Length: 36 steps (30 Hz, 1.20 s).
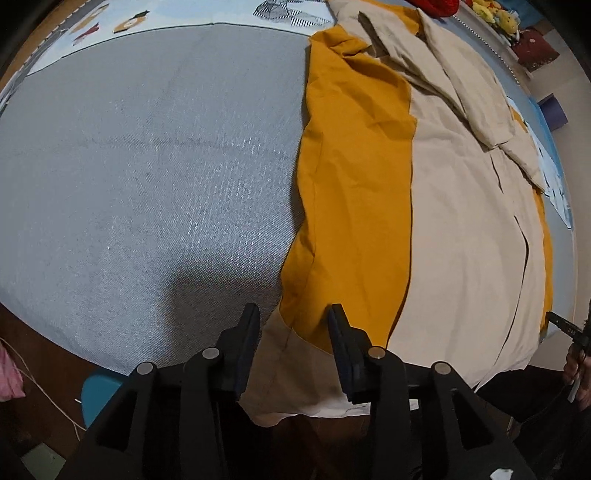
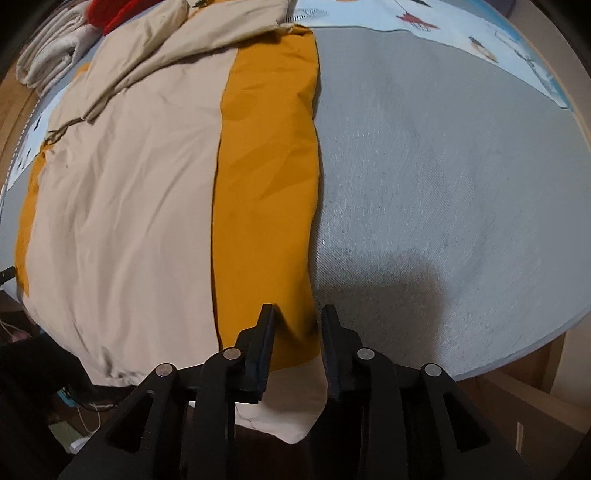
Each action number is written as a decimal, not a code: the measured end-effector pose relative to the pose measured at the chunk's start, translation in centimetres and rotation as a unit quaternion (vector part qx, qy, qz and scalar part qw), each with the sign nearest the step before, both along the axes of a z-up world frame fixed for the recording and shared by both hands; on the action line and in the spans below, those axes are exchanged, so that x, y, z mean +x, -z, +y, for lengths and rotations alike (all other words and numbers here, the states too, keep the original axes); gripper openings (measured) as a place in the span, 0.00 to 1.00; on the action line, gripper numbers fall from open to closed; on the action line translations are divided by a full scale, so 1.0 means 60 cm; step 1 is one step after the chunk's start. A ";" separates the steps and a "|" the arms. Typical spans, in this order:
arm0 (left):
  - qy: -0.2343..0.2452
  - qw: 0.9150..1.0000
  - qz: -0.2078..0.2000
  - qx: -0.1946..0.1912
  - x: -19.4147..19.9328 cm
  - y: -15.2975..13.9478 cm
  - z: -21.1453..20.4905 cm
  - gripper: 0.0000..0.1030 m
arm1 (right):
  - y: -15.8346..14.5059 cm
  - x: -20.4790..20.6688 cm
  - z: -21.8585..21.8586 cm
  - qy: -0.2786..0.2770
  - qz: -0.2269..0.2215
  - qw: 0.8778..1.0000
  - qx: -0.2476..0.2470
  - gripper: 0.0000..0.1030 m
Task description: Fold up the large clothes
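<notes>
A large garment, beige with a mustard-yellow panel, lies spread flat on a grey mat. Its near hem hangs over the mat's front edge. My left gripper points down at one hem corner, with beige and yellow cloth lying between its parted fingers; the pads do not press on it. In the right wrist view the same garment shows its yellow panel beside bare mat. My right gripper stands open over the other hem corner, cloth between its fingers.
A patterned light-blue sheet borders the mat at the back. A red item and yellow plush toys lie at the far end. Folded pale fabric sits at the far left. A blue stool stands on the brown floor.
</notes>
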<state>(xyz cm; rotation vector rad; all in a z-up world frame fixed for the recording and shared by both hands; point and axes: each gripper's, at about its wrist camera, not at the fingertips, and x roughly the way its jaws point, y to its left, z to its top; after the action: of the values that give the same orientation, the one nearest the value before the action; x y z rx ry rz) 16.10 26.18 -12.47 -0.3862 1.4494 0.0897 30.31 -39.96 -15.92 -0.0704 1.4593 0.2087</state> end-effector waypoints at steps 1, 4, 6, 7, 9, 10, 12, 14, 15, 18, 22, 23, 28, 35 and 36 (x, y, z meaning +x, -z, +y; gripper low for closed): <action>0.001 1.000 0.002 0.000 0.003 0.002 0.004 0.34 | 0.002 -0.001 -0.004 0.004 0.003 1.000 -0.001 0.31; 0.007 1.000 0.009 0.001 0.006 0.008 -0.003 0.34 | 0.010 -0.003 -0.017 0.020 0.017 1.000 0.010 0.32; 0.015 1.000 0.014 0.006 0.007 0.011 -0.011 0.34 | 0.017 -0.007 -0.025 0.026 0.029 0.999 0.022 0.32; 0.018 1.000 0.016 0.008 0.007 0.013 -0.012 0.34 | 0.018 -0.008 -0.027 0.026 0.032 0.999 0.024 0.32; 0.018 1.000 0.020 0.012 0.007 0.015 -0.014 0.34 | 0.021 -0.012 -0.030 0.024 0.036 0.999 0.026 0.32; 0.014 1.000 0.022 0.012 0.007 0.017 -0.012 0.34 | 0.022 -0.013 -0.031 0.022 0.037 0.999 0.025 0.32; 0.010 1.000 0.024 0.011 0.007 0.021 -0.012 0.34 | 0.025 -0.015 -0.035 0.019 0.038 0.999 0.021 0.32; 0.010 1.000 0.026 0.012 0.010 0.023 -0.015 0.34 | 0.026 -0.018 -0.038 0.016 0.039 0.999 0.017 0.32; 0.011 0.999 0.028 0.014 0.013 0.024 -0.020 0.34 | 0.027 -0.017 -0.034 0.013 0.038 0.999 0.014 0.32; 0.012 0.999 0.030 0.016 0.020 0.028 -0.027 0.35 | 0.027 -0.021 -0.033 0.008 0.037 0.999 0.006 0.32; 0.015 0.999 0.034 0.018 0.026 0.037 -0.035 0.35 | 0.026 -0.025 -0.033 0.004 0.035 0.999 0.001 0.32; 0.016 0.999 0.035 0.019 0.026 0.039 -0.036 0.35 | 0.025 -0.027 -0.035 0.003 0.034 0.999 -0.001 0.32; 0.023 0.999 0.037 0.025 0.030 0.046 -0.047 0.36 | 0.028 -0.015 0.008 -0.001 0.033 0.999 -0.002 0.31; 0.023 0.999 0.037 0.027 0.029 0.051 -0.055 0.36 | 0.023 -0.017 0.023 -0.010 0.030 1.000 -0.002 0.26; 0.023 0.999 0.037 0.028 0.029 0.053 -0.057 0.36 | 0.023 -0.017 0.021 -0.009 0.030 1.000 -0.002 0.26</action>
<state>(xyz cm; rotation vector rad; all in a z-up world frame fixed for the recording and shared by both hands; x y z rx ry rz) 17.85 22.79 -15.66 -0.3062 1.5254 0.1092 29.30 -38.68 -17.28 -0.0813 1.5182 0.2255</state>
